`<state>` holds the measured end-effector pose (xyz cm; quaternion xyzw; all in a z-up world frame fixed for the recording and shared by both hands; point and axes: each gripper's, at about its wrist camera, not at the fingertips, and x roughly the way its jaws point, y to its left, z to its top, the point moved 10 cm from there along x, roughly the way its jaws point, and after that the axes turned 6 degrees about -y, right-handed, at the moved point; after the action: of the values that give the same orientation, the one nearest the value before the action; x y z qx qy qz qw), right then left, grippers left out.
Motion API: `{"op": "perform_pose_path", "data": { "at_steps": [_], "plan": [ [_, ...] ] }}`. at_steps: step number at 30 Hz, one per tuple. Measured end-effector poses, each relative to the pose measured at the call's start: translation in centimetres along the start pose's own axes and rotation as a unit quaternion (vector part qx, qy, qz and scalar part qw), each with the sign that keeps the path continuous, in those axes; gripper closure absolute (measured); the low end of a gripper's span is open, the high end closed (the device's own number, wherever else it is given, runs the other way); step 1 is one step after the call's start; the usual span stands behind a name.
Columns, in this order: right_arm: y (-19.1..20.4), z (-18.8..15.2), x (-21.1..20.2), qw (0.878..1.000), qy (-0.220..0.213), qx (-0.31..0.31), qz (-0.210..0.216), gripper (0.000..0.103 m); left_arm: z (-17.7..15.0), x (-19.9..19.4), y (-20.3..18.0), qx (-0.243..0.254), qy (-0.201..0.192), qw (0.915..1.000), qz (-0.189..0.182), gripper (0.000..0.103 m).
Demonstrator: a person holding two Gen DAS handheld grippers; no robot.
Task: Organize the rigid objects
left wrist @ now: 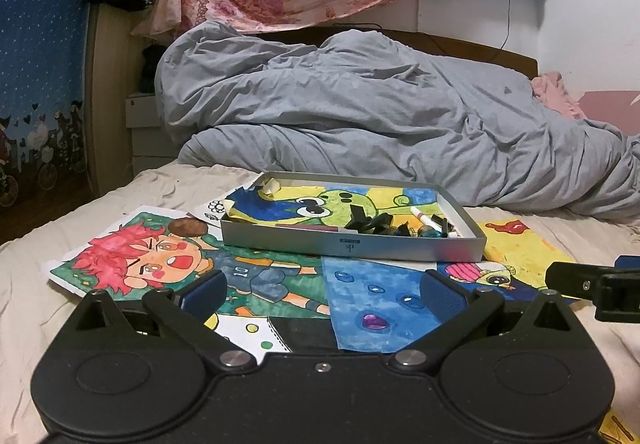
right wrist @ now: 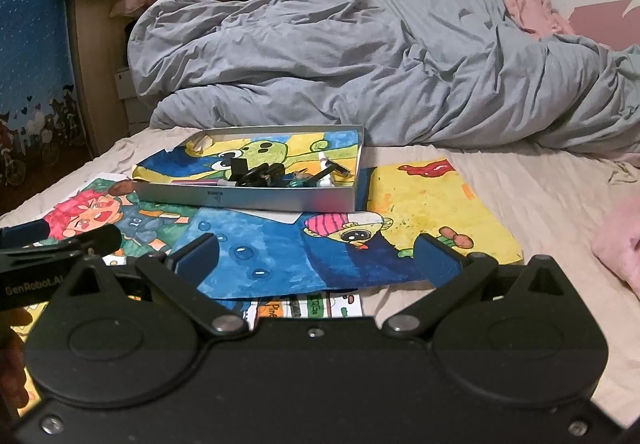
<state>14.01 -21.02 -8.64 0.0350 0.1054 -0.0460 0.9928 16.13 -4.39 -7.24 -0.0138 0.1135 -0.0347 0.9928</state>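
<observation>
My left gripper (left wrist: pixel 320 294) hangs spread and empty, short of the silver box (left wrist: pixel 352 242). Clips and a marker (left wrist: pixel 424 218) lie heaped in the box's right end. My right gripper (right wrist: pixel 316 258), likewise spread and empty, faces the box's front wall. Best approach from above, over the wall, without dragging the drawings (right wrist: pixel 280 248) beneath.

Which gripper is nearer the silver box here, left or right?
Roughly level, so I cannot tell. The left gripper faces the silver box straight ahead; the right gripper has it ahead and to its left. Both hang short of it with jaws open and empty.
</observation>
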Motion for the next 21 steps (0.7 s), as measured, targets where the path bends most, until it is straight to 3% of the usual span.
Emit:
{"op": "perform_pose_path", "data": {
  "at_steps": [21],
  "plan": [
    [0.47,-0.59,-0.01,1.0,0.008,0.008,-0.004,0.001,-0.15,0.03,-0.72,0.0,0.003,1.0,-0.002,0.001]
  ]
}}
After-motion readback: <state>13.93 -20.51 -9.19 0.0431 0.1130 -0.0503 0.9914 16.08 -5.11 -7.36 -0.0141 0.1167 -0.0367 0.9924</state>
